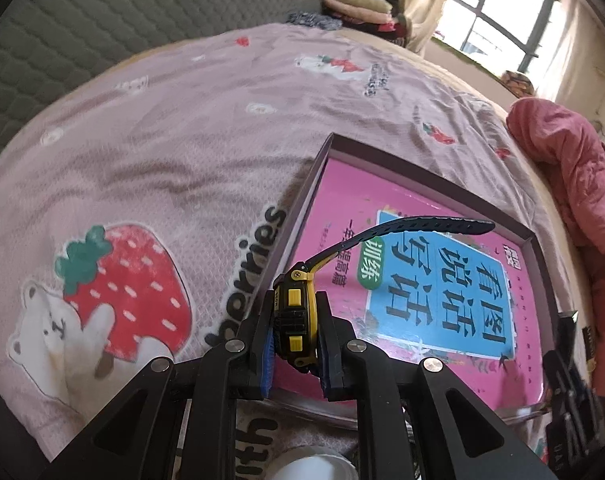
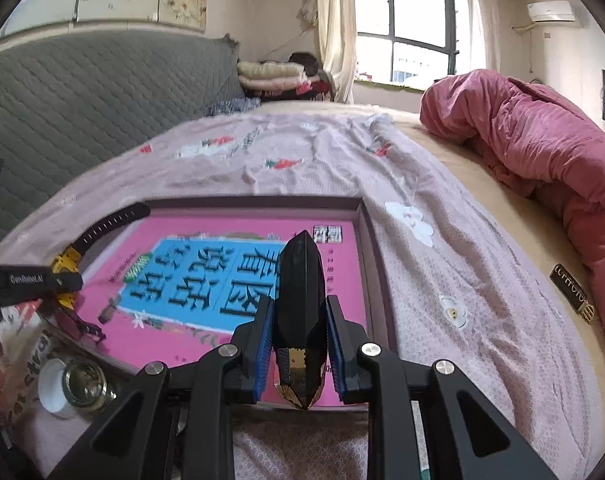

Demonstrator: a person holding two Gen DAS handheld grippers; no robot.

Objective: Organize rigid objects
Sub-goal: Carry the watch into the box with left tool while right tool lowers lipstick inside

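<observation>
My left gripper (image 1: 296, 312) is shut on a yellow and black wristwatch (image 1: 294, 280), pinched on edge between the blue pads. Its dark strap (image 1: 422, 226) arcs up over a shallow dark-rimmed box (image 1: 302, 208) that holds a pink book (image 1: 442, 280). My right gripper (image 2: 299, 312) is shut on a black faceted, pointed object (image 2: 300, 276) with gold at its near end. It hovers over the near right part of the box (image 2: 254, 202) and the book (image 2: 206, 280). The left gripper (image 2: 42, 280) with the watch (image 2: 68, 262) shows at the box's left side.
The box lies on a pink strawberry-print bedsheet (image 1: 162, 140). A rolled pink quilt (image 2: 542, 152) lies along the right. A glass jar (image 2: 84, 384) with a white lid sits near the box's front left corner. A grey quilted headboard (image 2: 82, 100) and folded blankets (image 2: 270, 76) stand behind.
</observation>
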